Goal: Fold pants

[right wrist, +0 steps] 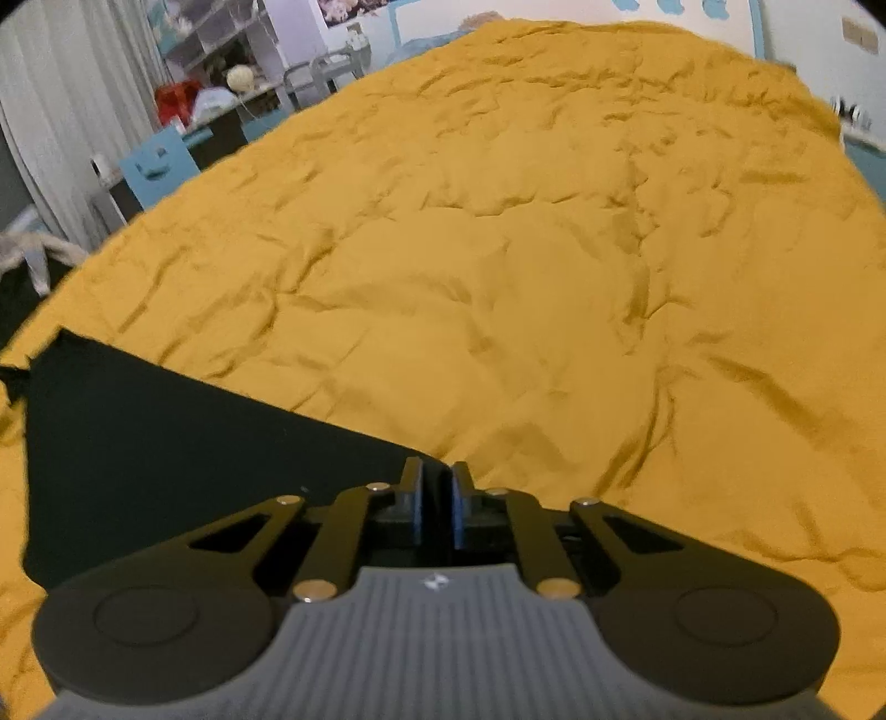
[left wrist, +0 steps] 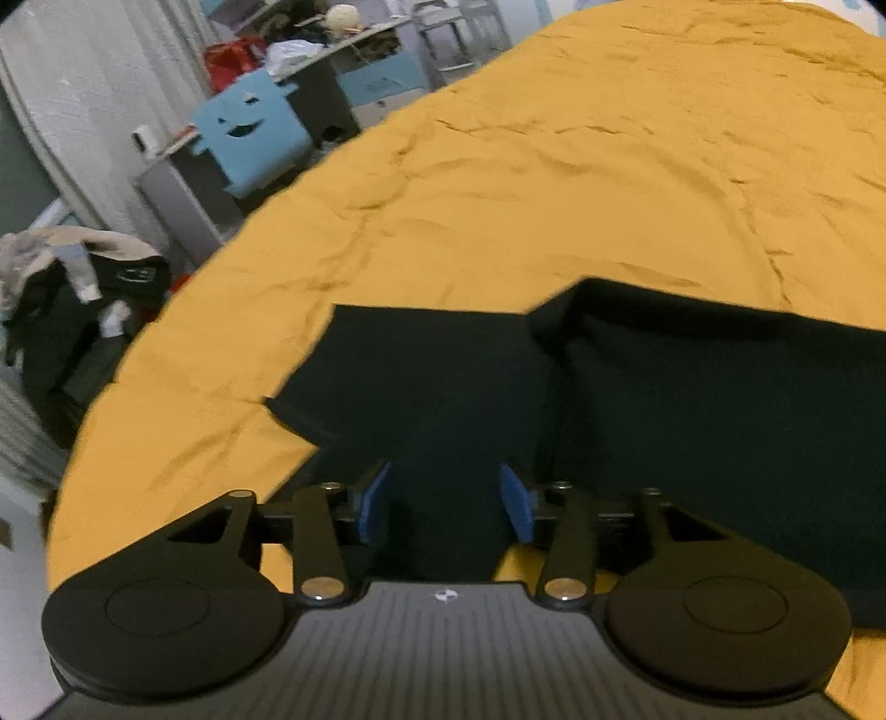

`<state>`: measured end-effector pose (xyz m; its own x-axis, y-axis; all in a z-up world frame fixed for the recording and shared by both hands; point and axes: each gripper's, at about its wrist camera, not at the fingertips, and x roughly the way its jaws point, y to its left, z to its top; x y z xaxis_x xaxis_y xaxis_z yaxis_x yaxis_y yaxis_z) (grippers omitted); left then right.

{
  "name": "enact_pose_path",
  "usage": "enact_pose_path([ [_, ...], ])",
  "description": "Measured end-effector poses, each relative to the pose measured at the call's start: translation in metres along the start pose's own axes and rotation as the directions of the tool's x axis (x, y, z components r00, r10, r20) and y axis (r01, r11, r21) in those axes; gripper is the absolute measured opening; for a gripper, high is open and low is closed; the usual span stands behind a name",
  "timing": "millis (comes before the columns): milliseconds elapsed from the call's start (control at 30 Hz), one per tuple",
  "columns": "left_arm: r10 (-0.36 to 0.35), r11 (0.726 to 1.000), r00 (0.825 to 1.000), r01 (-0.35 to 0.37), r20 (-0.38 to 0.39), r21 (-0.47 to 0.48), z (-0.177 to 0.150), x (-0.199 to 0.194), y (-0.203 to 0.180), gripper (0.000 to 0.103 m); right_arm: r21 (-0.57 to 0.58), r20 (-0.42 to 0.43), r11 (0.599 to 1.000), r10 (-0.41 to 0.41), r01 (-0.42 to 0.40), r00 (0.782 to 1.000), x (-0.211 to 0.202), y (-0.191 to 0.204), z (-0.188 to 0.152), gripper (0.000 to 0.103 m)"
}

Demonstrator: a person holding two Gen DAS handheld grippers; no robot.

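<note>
Up close, the left tool [left wrist: 446,501] points down at a pair of dark pants [left wrist: 609,387] spread on a bed covered by a mustard-yellow bedspread [left wrist: 554,183]; its blue pads [left wrist: 372,507] stand apart with a strip of the dark cloth lying between them, and neither pad visibly presses on it. Seen from the right wrist, the right tool [right wrist: 438,487] has its two pads pressed almost together at the edge of the pants [right wrist: 166,454], and whether a fold of cloth is caught in the narrow gap cannot be told. Just past the left tool, the pants show two flat dark panels meeting at a crease, with one squared corner toward the left edge of the bed. From the right wrist the cloth runs off to the left as a long dark wedge against the yellow cover. Beyond the garment the wrinkled bedspread [right wrist: 526,249] stretches bare toward the far wall. Off the bed's left side, a heap of clothes [left wrist: 72,299] sits low beside white curtains [left wrist: 83,94], and farther back stand a light-blue chair [left wrist: 252,133] with a cut-out smiling face and a cluttered tabletop [left wrist: 332,44].
</note>
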<state>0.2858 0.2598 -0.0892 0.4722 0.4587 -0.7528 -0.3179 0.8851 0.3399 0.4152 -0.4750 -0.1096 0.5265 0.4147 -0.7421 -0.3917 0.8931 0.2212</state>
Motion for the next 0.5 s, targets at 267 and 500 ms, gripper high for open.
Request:
enact_pose_path([
  [267, -0.008, 1.000, 1.000, 0.008, 0.011, -0.007, -0.004, 0.011, -0.009, 0.025, 0.036, -0.069, 0.993, -0.105, 0.108, 0.992, 0.008, 0.009, 0.001, 0.003],
  [500, 0.017, 1.000, 1.000, -0.017, 0.009, -0.002, 0.009, 0.007, -0.017, 0.000, -0.166, -0.066, 0.982, -0.106, 0.094, 0.992, 0.004, 0.034, 0.004, 0.005],
])
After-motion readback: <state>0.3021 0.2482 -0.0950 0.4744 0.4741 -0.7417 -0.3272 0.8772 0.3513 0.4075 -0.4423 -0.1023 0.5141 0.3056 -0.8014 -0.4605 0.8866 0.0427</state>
